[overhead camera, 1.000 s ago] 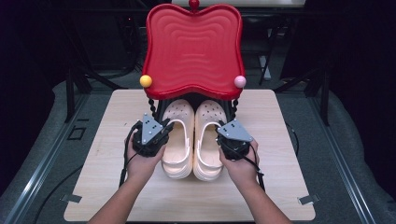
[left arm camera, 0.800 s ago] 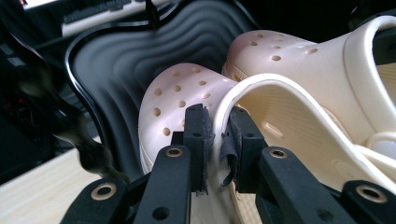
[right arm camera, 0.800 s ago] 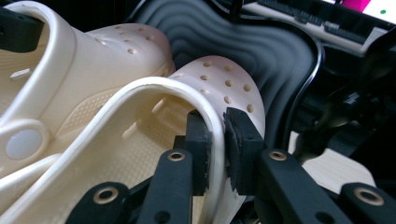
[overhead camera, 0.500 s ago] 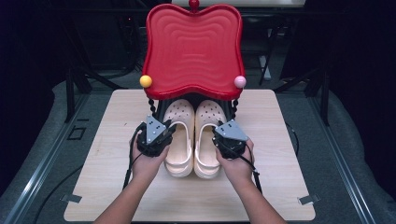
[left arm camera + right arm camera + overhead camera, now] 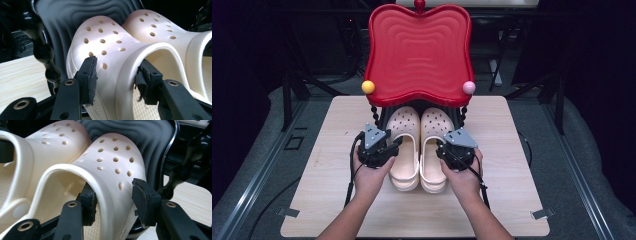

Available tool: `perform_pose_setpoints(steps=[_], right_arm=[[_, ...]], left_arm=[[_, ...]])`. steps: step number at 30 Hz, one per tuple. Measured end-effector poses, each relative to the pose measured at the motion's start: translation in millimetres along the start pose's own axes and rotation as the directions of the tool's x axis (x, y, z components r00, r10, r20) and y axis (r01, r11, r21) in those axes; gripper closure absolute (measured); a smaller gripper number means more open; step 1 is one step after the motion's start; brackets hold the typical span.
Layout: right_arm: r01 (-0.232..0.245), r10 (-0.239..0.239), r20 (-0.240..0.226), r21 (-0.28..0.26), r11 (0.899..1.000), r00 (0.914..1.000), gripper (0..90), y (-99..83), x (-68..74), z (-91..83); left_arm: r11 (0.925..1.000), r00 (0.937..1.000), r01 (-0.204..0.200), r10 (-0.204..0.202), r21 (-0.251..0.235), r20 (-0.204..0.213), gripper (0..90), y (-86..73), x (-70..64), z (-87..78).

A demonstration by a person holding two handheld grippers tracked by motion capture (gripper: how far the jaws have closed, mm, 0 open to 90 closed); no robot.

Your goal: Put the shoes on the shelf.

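Observation:
Two cream clogs with holes stand side by side on the wooden table (image 5: 512, 150), toes tucked under a red wavy shelf (image 5: 419, 50). My left gripper (image 5: 394, 145) is shut on the outer side wall of the left clog (image 5: 406, 145). In the left gripper view one pad (image 5: 87, 80) presses the outside of this left clog (image 5: 110, 45) and the other sits inside its opening. My right gripper (image 5: 443, 150) is shut the same way on the outer wall of the right clog (image 5: 434, 145), seen close as the right clog (image 5: 112, 162) in the right gripper view.
The red shelf stands on black beaded posts (image 5: 374, 117) on either side of the clogs' toes, with a yellow ball (image 5: 368, 86) and a pink ball (image 5: 469, 87) at its front corners. Bare table lies in front of the heels and to both sides.
Both grippers have shifted slightly inward against the clogs' outer sides. The clogs have barely moved.

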State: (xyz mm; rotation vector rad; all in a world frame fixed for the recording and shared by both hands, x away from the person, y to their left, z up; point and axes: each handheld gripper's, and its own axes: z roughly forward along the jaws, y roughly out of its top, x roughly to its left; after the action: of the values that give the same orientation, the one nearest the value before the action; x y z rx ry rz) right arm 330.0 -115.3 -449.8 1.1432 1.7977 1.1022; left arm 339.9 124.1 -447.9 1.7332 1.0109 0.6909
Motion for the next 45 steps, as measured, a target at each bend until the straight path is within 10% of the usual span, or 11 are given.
perform_pose_setpoints(steps=[20,45], right_arm=[[-0.062,0.064,0.017,-0.105,0.993,0.9978,68.7,-4.5,8.6,1.5],[0.024,-0.007,0.101,-0.171,0.985,0.9949,71.4,23.6,2.1,28.8]], left_arm=[[0.9969,0.9982,-0.053,0.054,-0.059,0.025,69.5,4.4,-13.3,0.8],[0.9857,0.9939,-0.111,0.110,-0.127,-0.014,70.6,27.1,4.0,27.2]])
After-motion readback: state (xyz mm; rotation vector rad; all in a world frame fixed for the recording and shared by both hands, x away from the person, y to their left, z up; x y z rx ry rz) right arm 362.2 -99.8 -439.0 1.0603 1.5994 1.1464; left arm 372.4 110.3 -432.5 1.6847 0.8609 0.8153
